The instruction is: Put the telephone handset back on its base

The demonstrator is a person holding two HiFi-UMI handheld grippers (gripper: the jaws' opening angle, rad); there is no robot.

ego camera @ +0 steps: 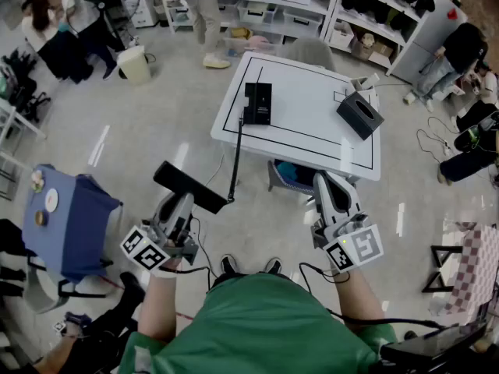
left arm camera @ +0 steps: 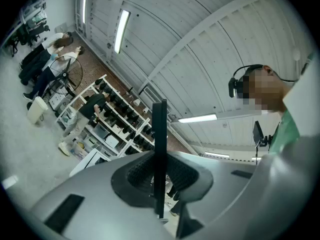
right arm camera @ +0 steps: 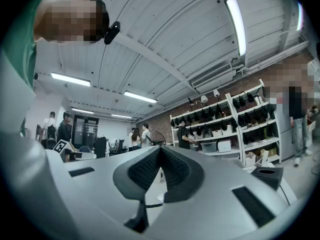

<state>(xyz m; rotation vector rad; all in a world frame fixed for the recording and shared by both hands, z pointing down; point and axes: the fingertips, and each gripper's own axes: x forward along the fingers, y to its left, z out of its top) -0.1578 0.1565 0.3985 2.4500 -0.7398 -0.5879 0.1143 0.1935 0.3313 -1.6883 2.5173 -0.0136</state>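
The black telephone base sits near the left side of the white table. The black handset is off the table, held low in front of me. My left gripper is shut on it. A dark cord runs from the handset up to the base. In the left gripper view the handset shows edge-on as a thin black bar clamped between the shut jaws of the left gripper, which points at the ceiling. My right gripper is shut with nothing in it; in its own view the right gripper also tilts upward.
A black tissue box lies at the table's right side. A chair is tucked under the near edge. A small blue-covered table stands at my left. Shelves and several people line the far side.
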